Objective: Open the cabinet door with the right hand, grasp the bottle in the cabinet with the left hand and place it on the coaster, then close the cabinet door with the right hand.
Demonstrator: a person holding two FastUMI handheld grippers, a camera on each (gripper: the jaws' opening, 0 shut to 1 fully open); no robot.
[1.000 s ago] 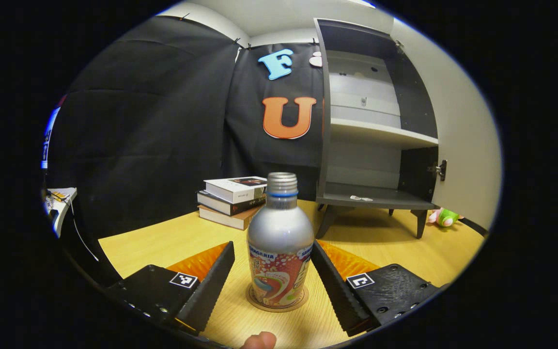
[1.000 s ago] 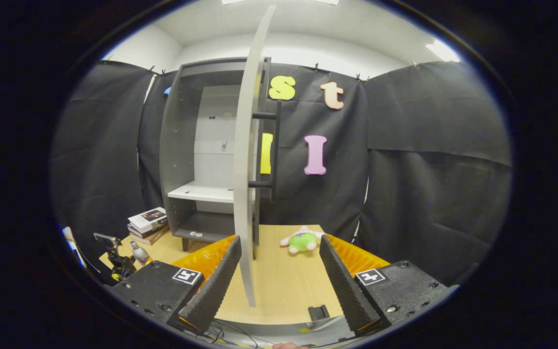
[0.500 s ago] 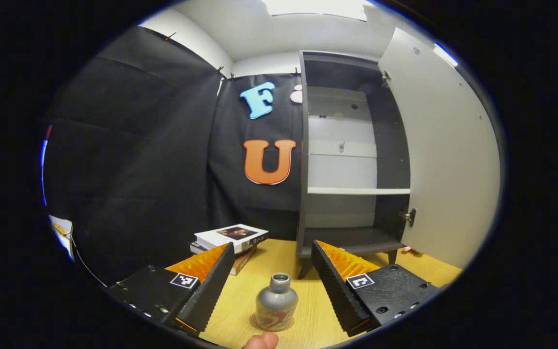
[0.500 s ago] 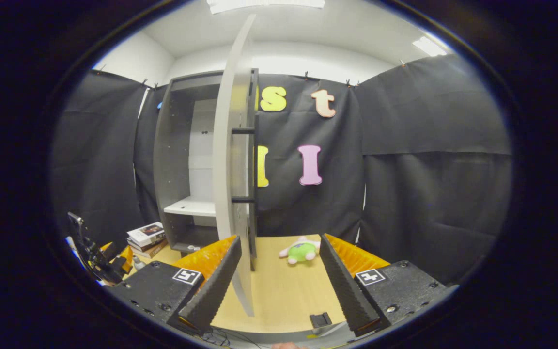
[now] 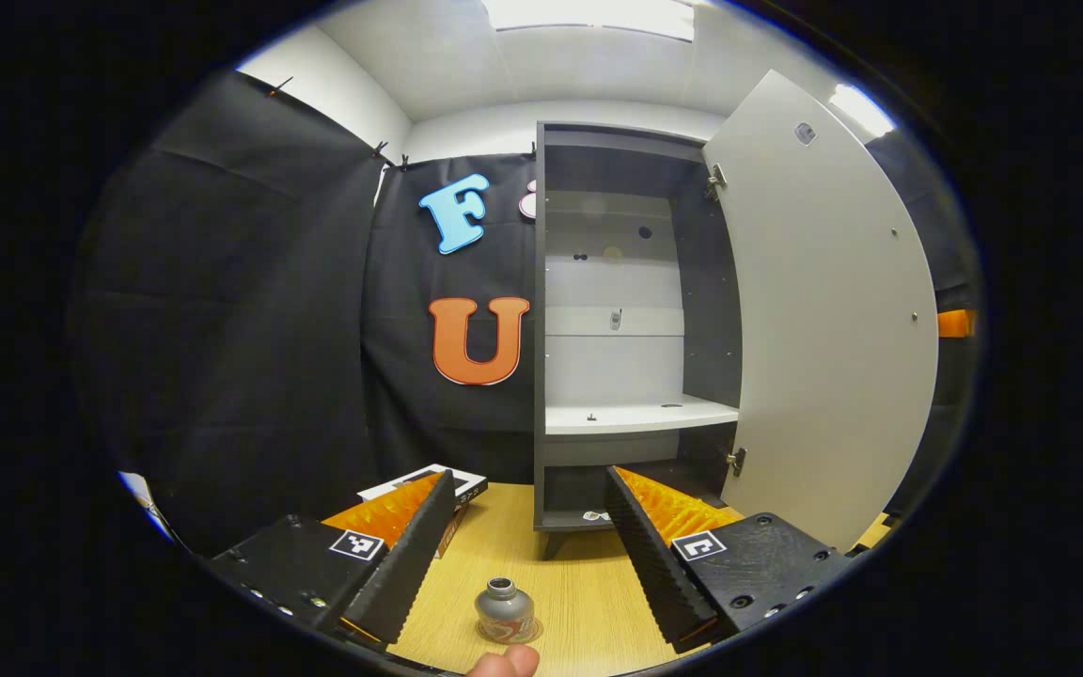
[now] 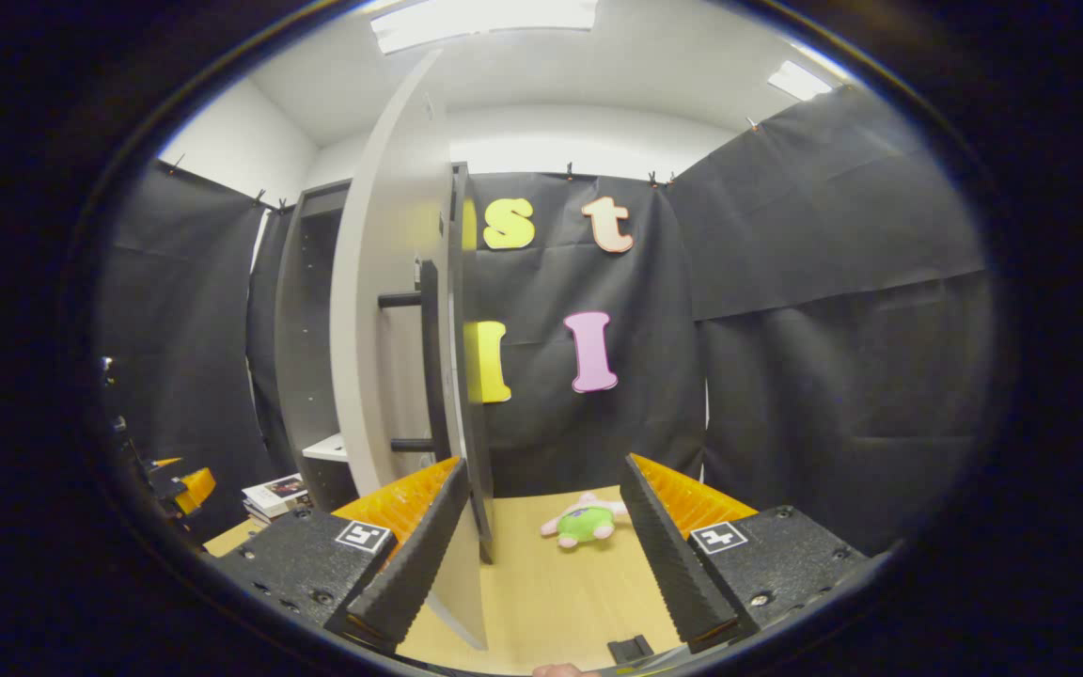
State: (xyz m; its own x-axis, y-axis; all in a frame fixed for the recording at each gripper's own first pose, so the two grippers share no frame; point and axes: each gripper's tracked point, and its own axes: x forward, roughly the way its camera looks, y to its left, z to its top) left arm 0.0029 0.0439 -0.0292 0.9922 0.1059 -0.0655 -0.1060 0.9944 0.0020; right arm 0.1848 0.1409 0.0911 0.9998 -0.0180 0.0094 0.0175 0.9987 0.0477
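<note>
Left gripper (image 5: 521, 541) wide open and empty above bottle (image 5: 504, 610) standing apparently on its coaster, right gripper (image 6: 540, 541) spread, holding nothing, cabinet door (image 6: 391, 329) open, edge between its fingers.

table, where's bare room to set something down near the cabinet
Bare wood lies on the table between the bottle and the cabinet foot, and in the right gripper view between the open door and the plush toy. The white shelf looks nearly bare. It is crowded by the books.
</note>
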